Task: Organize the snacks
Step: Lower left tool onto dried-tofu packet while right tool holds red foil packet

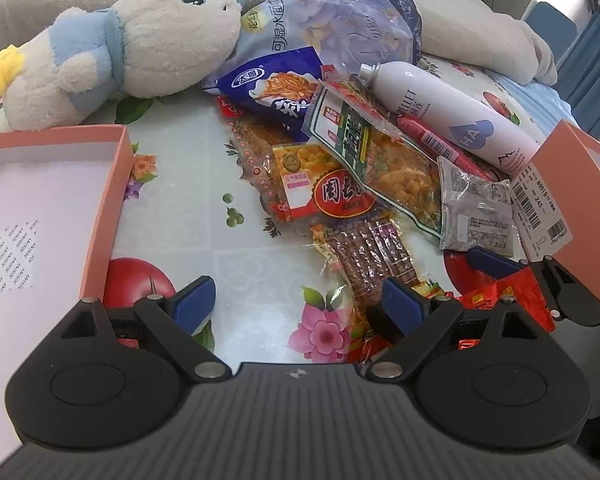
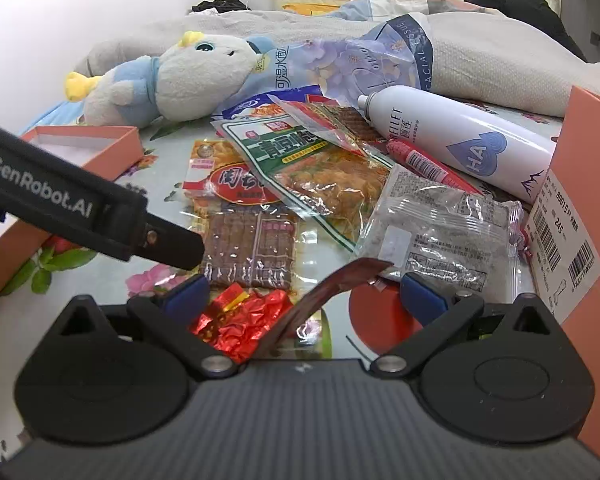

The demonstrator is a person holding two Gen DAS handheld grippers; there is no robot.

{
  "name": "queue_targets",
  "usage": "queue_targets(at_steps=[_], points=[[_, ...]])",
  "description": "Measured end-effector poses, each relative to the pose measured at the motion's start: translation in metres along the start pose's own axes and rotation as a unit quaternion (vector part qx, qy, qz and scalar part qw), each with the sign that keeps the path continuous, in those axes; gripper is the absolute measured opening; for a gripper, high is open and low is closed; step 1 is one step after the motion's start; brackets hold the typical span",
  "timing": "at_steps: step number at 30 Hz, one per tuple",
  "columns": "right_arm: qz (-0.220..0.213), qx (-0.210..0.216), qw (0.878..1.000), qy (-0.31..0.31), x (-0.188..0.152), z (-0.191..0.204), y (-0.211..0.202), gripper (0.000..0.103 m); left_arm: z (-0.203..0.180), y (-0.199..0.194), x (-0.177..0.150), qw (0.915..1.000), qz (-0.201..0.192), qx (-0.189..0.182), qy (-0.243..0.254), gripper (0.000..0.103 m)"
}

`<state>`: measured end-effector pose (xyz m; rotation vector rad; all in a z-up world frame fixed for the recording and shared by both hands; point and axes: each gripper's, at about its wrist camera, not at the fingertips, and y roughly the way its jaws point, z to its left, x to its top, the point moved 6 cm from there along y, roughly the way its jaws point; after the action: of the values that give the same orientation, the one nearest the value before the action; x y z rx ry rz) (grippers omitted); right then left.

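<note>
A heap of snack packets lies on the flowered tablecloth. In it are a brown strip pack (image 1: 372, 256) (image 2: 252, 248), a red-label pack (image 1: 332, 196) (image 2: 236, 180), a green-label pack (image 1: 364, 144) (image 2: 300, 160), a grey pack (image 1: 476, 208) (image 2: 440, 228), a blue pack (image 1: 276, 92) and a red sausage (image 1: 432, 140) (image 2: 428, 160). My left gripper (image 1: 296, 304) is open over bare cloth, its right pad at the brown pack's near end. My right gripper (image 2: 306, 298) is open above red foil candies (image 2: 240, 320) (image 1: 512, 292) and a dark red wrapper strip (image 2: 328, 288).
An open pink box (image 1: 100, 220) (image 2: 92, 144) lies at the left, and a second pink box wall (image 1: 580, 176) (image 2: 580, 152) stands at the right. A white spray bottle (image 1: 452, 112) (image 2: 460, 136), a plush toy (image 1: 140, 52) (image 2: 180, 76) and a tissue pack (image 1: 360, 24) (image 2: 360, 64) lie behind the heap.
</note>
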<state>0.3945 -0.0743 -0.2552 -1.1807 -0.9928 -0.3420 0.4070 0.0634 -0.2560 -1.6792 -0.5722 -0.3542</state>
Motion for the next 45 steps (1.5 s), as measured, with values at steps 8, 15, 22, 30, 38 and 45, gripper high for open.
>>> queue_targets(at_steps=[8, 15, 22, 30, 38, 45], points=[[0.0, 0.0, 1.0, 0.0, 0.0, 0.0, 0.0, 0.103, -0.001, -0.007, -0.005, 0.9999, -0.004, 0.012, 0.011, 0.093], [-0.001, -0.001, 1.0, 0.0, 0.0, 0.0, 0.0, 0.103, 0.0, -0.01, -0.013, 0.9997, 0.003, 0.016, 0.018, 0.093], [-0.001, -0.001, 1.0, 0.0, 0.0, 0.0, 0.0, 0.103, 0.0, -0.009, -0.014, 0.9997, 0.004, 0.009, 0.02, 0.093], [-0.001, -0.001, 1.0, -0.001, 0.0, 0.001, 0.0, 0.103, 0.007, -0.01, -0.013, 1.0, -0.004, -0.001, 0.006, 0.093], [-0.002, -0.002, 1.0, 0.0, 0.0, 0.0, 0.0, 0.103, 0.01, -0.013, -0.014, 0.9998, -0.012, -0.011, -0.008, 0.093], [-0.002, -0.002, 1.0, -0.001, 0.0, 0.0, 0.0, 0.103, 0.011, -0.016, -0.015, 0.9995, -0.014, -0.025, -0.012, 0.093]])
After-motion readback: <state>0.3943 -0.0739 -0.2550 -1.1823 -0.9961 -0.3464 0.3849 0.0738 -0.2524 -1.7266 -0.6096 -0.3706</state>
